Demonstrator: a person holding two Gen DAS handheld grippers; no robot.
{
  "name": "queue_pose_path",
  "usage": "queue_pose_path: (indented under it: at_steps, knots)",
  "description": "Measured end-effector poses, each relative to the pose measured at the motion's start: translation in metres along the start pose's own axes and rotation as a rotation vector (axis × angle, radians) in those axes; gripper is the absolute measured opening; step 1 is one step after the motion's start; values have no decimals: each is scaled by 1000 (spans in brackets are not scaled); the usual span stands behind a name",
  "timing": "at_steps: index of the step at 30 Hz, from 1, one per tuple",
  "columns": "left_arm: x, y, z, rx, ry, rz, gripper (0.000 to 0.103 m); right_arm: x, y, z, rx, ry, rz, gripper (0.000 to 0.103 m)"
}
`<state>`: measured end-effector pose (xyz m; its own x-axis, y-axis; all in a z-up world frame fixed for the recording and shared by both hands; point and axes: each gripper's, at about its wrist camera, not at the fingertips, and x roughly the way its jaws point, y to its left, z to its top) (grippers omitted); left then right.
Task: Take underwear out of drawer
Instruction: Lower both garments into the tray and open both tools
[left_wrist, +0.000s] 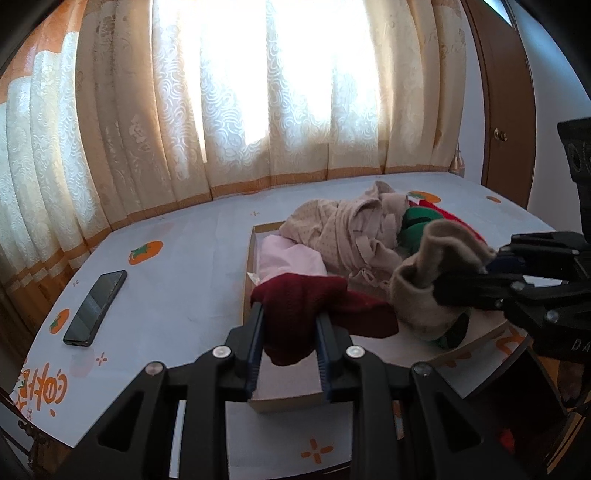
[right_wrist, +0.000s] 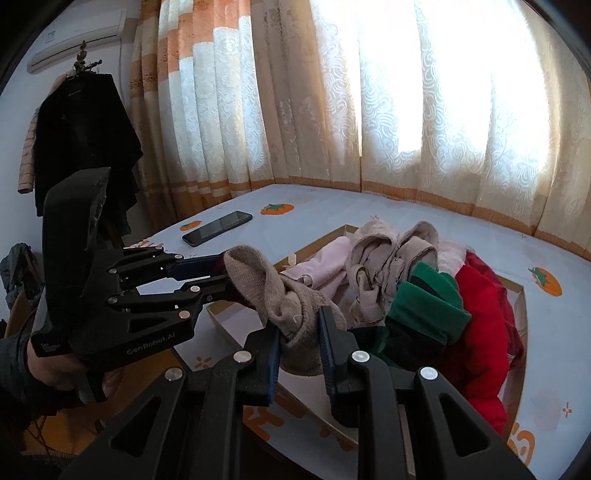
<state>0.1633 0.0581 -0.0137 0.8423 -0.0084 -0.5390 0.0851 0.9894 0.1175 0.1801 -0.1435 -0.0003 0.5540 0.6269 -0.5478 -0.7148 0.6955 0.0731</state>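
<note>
Beige knit underwear (right_wrist: 273, 295) hangs clenched in the right claw (right_wrist: 299, 321), lifted above the drawer (left_wrist: 246, 266) yet not carried clear of it. In the right wrist view its long axis runs from 10 o'clock, where its loose end bunches against the tips of the left claw (left_wrist: 290, 308), down to 5 o'clock between the right claw's pads. Whether the left claw also touches it I cannot tell.

The left claw's own view shows it grasping a dark red knit piece (left_wrist: 306, 299). A fold droops toward 6 o'clock between the fingers, and the rest trails toward 3 o'clock across the drawer.

I judge the task about midway: two pieces are gripped, but neither is set down on the worktop (left_wrist: 177, 295). The heap remains in the drawer: a pink garment (left_wrist: 288, 258) at 10 o'clock, a beige patterned garment (left_wrist: 332, 229) at 12 o'clock, with a green garment (right_wrist: 424, 310) and a red garment (right_wrist: 480, 314) toward 2 o'clock.

A phone (left_wrist: 96, 306) lies at 9 o'clock, well apart.
</note>
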Motion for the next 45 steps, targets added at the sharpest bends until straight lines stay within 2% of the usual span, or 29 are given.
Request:
queue_pose_path:
  at_steps: [8, 17, 19, 20, 21, 24, 26, 28, 31, 36, 45]
  knots:
    - [18, 2, -2, 7, 53, 3, 23, 22, -4, 1, 7, 62, -14, 21]
    - [32, -2, -7, 19, 96, 5, 25, 55, -9, -1, 26, 179, -49, 21]
    - [34, -4, -8, 27, 103, 10, 26, 59, -9, -1, 26, 193, -47, 22]
    - [35, -5, -9, 29, 104, 16, 31, 59, -8, -1, 26, 197, -46, 22]
    - [35, -5, -10, 29, 102, 18, 32, 61, -8, 0, 24, 202, -43, 22]
    - [33, -7, -11, 31, 99, 12, 39, 62, -7, 0, 19, 213, -38, 29]
    - [30, -8, -11, 35, 89, 18, 48, 62, -7, -1, 26, 215, -43, 42]
    - [24, -9, -11, 43, 71, 31, 50, 59, -6, -2, 37, 195, -48, 56]
    - [17, -7, -12, 43, 50, 44, 60, 52, -4, -2, 43, 164, -60, 63]
    - [3, -2, -14, 27, 14, 53, 72, 40, -5, -7, 50, 147, -64, 65]
    - [-22, -3, -19, 1, -13, 33, 78, 9, -2, -15, 78, 123, -49, 66]
